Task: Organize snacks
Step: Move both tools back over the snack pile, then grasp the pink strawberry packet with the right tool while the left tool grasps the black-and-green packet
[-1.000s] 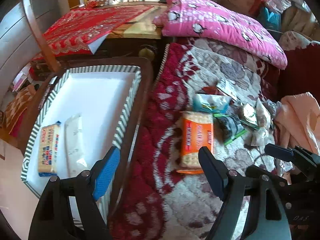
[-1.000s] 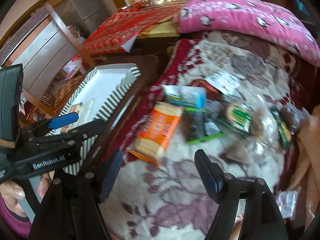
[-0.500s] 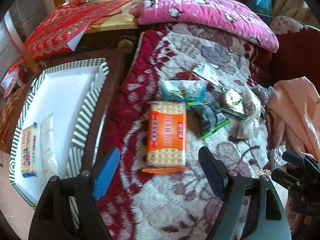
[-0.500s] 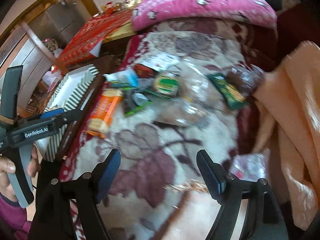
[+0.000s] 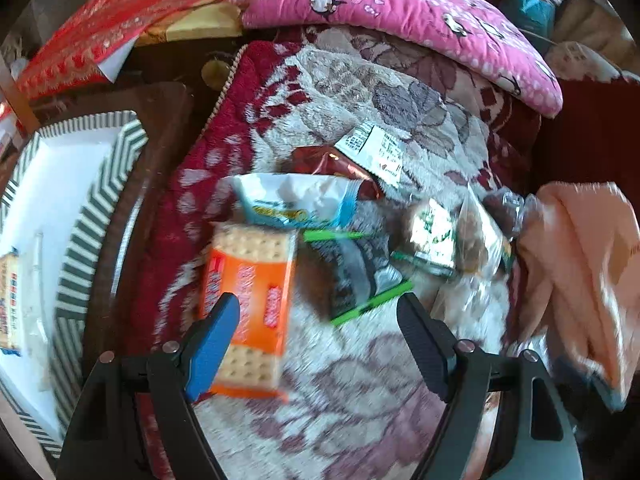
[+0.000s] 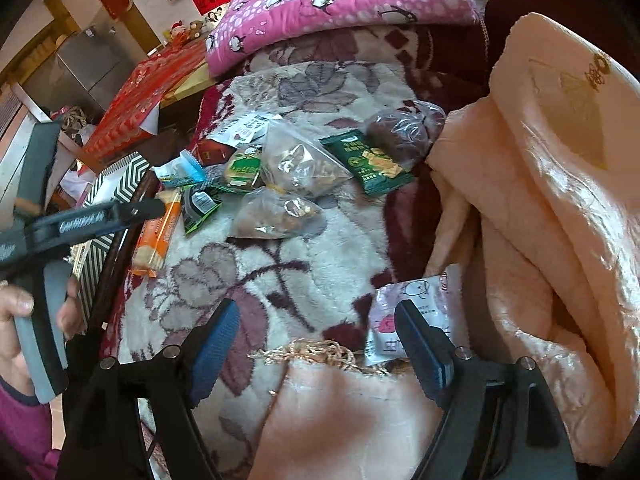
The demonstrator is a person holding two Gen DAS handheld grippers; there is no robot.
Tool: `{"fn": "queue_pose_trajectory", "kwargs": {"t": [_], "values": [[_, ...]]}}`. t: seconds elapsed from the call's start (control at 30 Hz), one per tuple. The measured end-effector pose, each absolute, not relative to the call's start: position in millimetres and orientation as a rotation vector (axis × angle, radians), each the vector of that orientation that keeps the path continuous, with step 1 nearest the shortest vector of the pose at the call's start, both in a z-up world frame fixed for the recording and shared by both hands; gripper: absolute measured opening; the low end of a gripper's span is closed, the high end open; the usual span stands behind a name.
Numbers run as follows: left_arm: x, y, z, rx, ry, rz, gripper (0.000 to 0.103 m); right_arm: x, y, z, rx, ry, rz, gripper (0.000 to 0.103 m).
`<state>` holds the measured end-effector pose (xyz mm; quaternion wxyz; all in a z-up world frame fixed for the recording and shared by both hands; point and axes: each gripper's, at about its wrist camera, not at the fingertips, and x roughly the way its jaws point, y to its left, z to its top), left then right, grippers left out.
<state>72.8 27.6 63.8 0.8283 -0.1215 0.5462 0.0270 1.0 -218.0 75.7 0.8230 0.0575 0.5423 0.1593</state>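
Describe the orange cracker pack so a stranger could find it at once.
Start at the floral blanket and go to its edge nearest the striped tray. There lies the orange cracker pack, below a white-and-blue packet. It is the only orange wrapper, printed with square crackers.

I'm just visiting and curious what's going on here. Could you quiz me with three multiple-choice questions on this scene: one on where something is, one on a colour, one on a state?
1. Where does the orange rectangular cracker packet lie?
A. in the striped tray
B. on the flowered plush blanket
C. on the pink pillow

2. What colour is the penguin-print quilted pillow?
A. pink
B. green
C. grey

3. How is the left gripper?
A. shut on the packet
B. shut, empty
C. open, holding nothing

Answers:
1 B: it rests on the blanket, beside the striped-rim white tray.
2 A: pink with white dots.
3 C: its fingers stand wide apart above the blanket.
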Motion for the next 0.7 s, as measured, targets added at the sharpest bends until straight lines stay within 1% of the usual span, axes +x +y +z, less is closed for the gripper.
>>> {"fn": "queue_pose_trajectory", "kwargs": {"t": [0.27, 0.47, 0.53, 0.57, 0.6, 0.7], "values": [[95.6, 15.1, 43.5, -0.27, 1.208, 0.062, 0.08, 6.4, -229.3, 65.5, 0.154, 1.178, 0.317, 0.084], [106.3, 12.3, 43.3, -0.277, 1.193, 0.071, 0.08, 10.9, -234.5, 62.9, 0.154, 1.179, 0.297, 0.084], [108.8, 10.6, 42.6, -0.274, 1.193, 0.067, 0.075, 12.1, -235.0, 60.0, 0.141, 1.189, 0.289, 0.084], [110.3, 8.7, 40.8, -0.277, 1.205, 0.055, 0.068, 12.2, -235.3, 58.2, 0.137, 1.195, 0.289, 0.084], [110.9, 7.6, 38.8, -0.287, 1.221, 0.042, 0.066, 12.3, -235.6, 56.6, 0.132, 1.202, 0.291, 0.084], [109.2, 3.7, 33.1, -0.306, 1.244, 0.018, 0.066, 10.9, -234.4, 55.2, 0.116, 1.214, 0.297, 0.084]]}}
